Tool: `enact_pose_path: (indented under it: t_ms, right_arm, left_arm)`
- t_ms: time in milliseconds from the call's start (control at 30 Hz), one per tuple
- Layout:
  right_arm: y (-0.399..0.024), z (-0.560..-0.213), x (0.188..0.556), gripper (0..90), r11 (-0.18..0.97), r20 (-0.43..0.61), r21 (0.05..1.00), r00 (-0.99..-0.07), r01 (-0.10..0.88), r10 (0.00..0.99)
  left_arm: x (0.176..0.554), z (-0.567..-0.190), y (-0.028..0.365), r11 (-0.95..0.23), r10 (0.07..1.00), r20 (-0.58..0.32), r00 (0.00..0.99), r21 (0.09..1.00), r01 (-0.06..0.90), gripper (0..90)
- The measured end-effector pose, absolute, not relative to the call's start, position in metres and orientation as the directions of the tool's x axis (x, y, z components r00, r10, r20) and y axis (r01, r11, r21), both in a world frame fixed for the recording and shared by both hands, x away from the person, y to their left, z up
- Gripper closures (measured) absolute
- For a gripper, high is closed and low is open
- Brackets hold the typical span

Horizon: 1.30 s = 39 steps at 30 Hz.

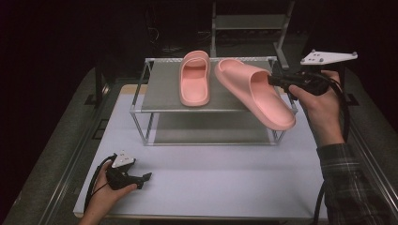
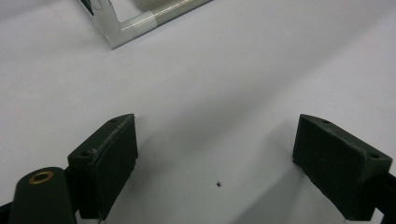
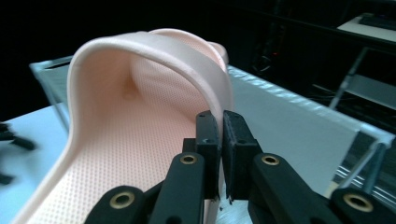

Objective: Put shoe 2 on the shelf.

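Two pink slide sandals are in the high view. One pink sandal (image 1: pixel 194 78) lies flat on the top shelf of a metal rack (image 1: pixel 159 93). The other pink sandal (image 1: pixel 256 91) (image 3: pixel 140 116) hangs tilted over the rack's right front corner, its heel past the shelf edge. My right gripper (image 1: pixel 273 78) (image 3: pixel 221 122) is shut on the edge of that sandal's strap. My left gripper (image 1: pixel 146 178) (image 2: pixel 215 158) rests low over the white table at the front left, its jaws wide open with nothing between them.
The rack has a lower shelf (image 1: pixel 211 129) beneath the top one, and one rack leg (image 2: pixel 121 25) stands ahead of my left gripper. White table surface (image 1: pixel 225 178) spreads in front of the rack. A dark frame (image 1: pixel 248 21) stands behind the table.
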State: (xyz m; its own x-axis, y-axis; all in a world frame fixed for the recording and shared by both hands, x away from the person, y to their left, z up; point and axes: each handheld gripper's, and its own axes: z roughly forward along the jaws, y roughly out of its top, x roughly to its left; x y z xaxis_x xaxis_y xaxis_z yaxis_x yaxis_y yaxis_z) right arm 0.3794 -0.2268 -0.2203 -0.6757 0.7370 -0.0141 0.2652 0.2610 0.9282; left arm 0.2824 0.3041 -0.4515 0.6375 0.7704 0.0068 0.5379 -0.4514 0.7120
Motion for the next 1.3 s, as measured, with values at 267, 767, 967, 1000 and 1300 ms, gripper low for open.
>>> enact_pose_path:
  t_ms: [267,767,967,1000,1300]
  right_arm:
    - [-0.220,-0.222,0.420,85.5,0.258,-0.027,0.922,-0.617,0.289,0.787]
    - [-0.198,-0.242,0.483,85.4,0.279,-0.046,0.895,-0.550,0.347,0.834]
    - [-0.191,-0.253,0.493,85.2,0.287,-0.051,0.884,-0.534,0.369,0.844]
    - [-0.188,-0.256,0.494,85.0,0.299,-0.062,0.879,-0.532,0.371,0.845]
    - [-0.189,-0.251,0.483,75.7,0.292,-0.059,0.891,-0.549,0.348,0.834]
  left_arm:
    - [0.282,-0.451,0.304,-0.453,0.769,0.007,0.639,0.711,0.538,12.9]
    - [0.282,-0.452,0.304,-0.452,0.770,0.008,0.638,0.713,0.536,12.9]
    - [0.282,-0.452,0.304,-0.452,0.770,0.008,0.638,0.712,0.537,12.9]
    - [0.282,-0.452,0.304,-0.451,0.770,0.008,0.638,0.713,0.537,12.9]
    - [0.282,-0.452,0.304,-0.451,0.770,0.008,0.638,0.714,0.536,12.9]
